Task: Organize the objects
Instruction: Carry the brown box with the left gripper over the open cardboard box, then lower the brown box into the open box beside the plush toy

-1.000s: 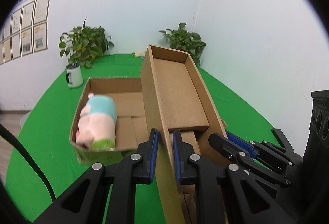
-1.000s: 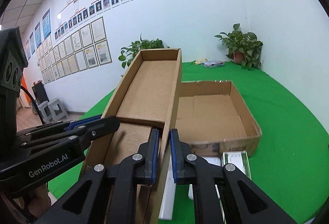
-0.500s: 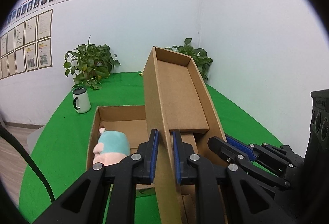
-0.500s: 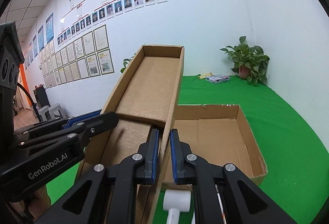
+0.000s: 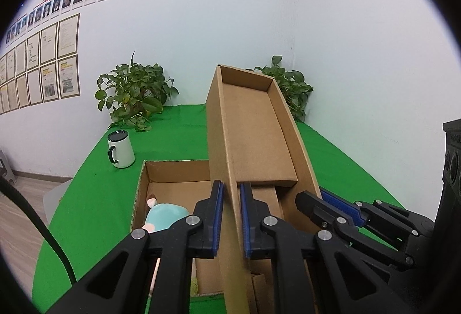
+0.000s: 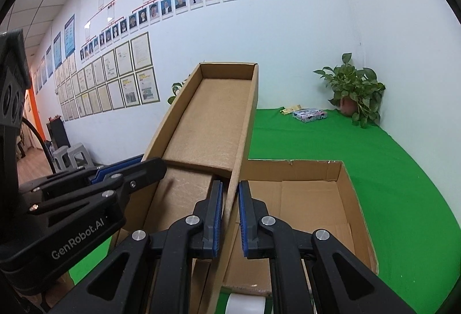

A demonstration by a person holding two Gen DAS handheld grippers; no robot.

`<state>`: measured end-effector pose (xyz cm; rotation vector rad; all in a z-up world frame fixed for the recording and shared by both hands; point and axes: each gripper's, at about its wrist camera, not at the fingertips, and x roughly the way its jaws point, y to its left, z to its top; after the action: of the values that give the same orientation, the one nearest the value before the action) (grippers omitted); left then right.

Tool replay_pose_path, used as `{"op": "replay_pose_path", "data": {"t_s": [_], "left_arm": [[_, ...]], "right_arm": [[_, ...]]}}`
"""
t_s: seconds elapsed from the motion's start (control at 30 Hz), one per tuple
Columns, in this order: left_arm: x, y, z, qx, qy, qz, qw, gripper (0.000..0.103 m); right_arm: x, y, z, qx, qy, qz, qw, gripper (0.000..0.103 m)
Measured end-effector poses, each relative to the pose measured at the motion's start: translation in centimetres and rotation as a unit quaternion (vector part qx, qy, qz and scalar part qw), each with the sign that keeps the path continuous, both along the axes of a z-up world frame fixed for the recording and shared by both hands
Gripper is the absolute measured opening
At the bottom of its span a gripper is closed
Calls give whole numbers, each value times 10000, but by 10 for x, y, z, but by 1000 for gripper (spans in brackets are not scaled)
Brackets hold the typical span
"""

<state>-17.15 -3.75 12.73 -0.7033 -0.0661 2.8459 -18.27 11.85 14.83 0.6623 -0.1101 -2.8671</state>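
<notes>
Both tools hold one long narrow cardboard box (image 5: 253,129), lifted clear of the green tabletop (image 5: 184,135) and tilted so that its far end rises toward the wall. The left tool (image 5: 229,216) is clenched on the box's left side wall, one blue pad (image 5: 216,216) on the outside of the cardboard and the other on the inside; the right tool (image 6: 229,216) grips the opposite side wall in the same manner, its pads pressed flat against the board. The box's long axis runs straight ahead, away from both tools, so each tool holds the near end and neither is nearer than the other; the far end hangs unsupported. Taking this held box as the landmark: a wide shallow carton (image 5: 173,172) sits below it and to its left in the left wrist view, with a plush toy (image 5: 164,214) in a teal cap lying inside near the front wall. A white mug (image 5: 121,149) stands on the tabletop beyond that carton, further left, and a leafy plant (image 5: 134,95) stands behind the mug. In the right wrist view an open carton (image 6: 305,198), apparently empty, lies below and to the right of the held box, and a small printed packet (image 6: 309,115) and a potted plant (image 6: 354,92) stand far beyond it by the corner. Judging from this, the box is in mid-carry, and setting it down would call for lowering both tools together to level its long axis.
</notes>
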Motion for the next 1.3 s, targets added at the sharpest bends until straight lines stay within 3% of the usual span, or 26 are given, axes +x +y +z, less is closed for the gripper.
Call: {"op": "replay_pose_path", "data": {"t_s": [0.3,0.83,1.03,1.3], "left_arm": [[-42,2,-31,-126,-435,42,9990,10],[-111,-5,-124,-442,-1665,272,9847,11],[-115,-2,-141,-514,-1905,256,9800,11],[-120,-1,-148,-633,-2121,281,9748,11]], "right_arm": [[-60,1,-27,33,-351,26,9994,9],[-184,3,-155,-169,-1518,308,9878,8],[-204,7,-191,-230,-1760,309,9836,8],[-205,-6,-205,-268,-1879,311,9813,8]]}}
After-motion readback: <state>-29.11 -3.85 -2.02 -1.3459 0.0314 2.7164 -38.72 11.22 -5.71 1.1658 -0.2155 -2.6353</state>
